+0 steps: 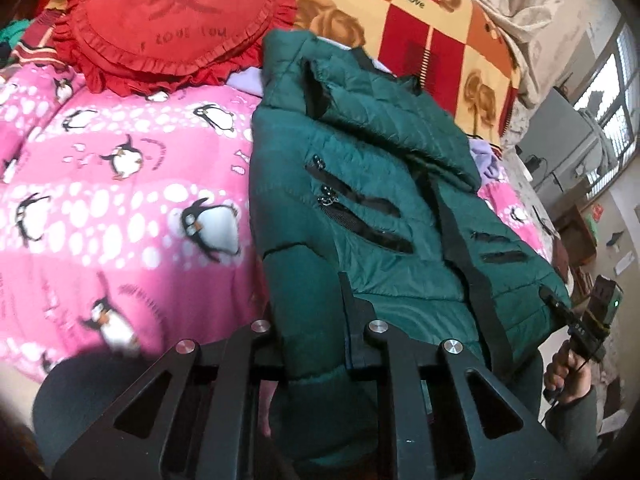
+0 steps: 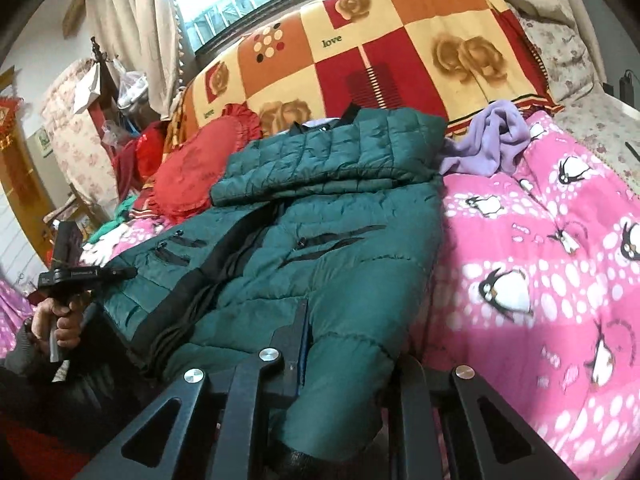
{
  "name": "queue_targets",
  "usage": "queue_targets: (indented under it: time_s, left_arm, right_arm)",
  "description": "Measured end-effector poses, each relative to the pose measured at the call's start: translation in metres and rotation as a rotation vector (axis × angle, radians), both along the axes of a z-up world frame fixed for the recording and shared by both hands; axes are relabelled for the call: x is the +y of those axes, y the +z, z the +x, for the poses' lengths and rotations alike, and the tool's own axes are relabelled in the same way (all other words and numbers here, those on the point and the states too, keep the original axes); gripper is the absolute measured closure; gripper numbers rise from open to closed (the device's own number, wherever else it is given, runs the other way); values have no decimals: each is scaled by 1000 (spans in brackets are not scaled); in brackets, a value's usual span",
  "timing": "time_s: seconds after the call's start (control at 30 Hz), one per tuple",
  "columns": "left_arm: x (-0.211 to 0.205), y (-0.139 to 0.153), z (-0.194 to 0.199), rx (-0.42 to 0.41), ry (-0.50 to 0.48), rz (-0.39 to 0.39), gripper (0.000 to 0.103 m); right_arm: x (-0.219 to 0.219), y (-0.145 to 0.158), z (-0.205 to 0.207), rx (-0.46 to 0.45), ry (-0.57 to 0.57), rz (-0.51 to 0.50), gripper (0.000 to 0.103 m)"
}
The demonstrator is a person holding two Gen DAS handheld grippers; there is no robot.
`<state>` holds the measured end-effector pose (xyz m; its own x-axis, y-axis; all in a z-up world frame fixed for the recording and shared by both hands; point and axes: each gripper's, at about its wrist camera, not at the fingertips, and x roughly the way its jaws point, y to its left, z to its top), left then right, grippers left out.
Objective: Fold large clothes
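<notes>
A dark green quilted jacket with black zip pockets lies front up on a pink penguin blanket. One sleeve is folded across its top. In the left wrist view my left gripper is shut on the jacket's near bottom corner, and green fabric bulges between its fingers. In the right wrist view my right gripper is shut on the other bottom corner in the same way. Each view shows the other gripper at the jacket's hem: the right gripper and the left gripper, each held by a hand.
A red heart-shaped frilled cushion lies beyond the jacket on the left. A lilac garment is bunched at the jacket's far right. A checked orange and red quilt is heaped at the back under a window. Furniture crowds the room's sides.
</notes>
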<state>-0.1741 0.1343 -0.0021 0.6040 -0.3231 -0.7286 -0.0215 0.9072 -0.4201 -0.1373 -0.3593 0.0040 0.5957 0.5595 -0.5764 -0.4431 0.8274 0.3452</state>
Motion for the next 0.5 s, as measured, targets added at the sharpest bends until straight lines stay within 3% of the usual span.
queue_targets:
  time_s: [0.33, 0.5]
  left_arm:
    - [4, 32, -58, -41, -51, 30, 90]
    - [14, 42, -77, -47, -52, -34, 90]
  right_arm:
    - [-1, 29, -59, -15, 23, 53, 88]
    - [-5, 42, -82, -48, 33, 56, 88]
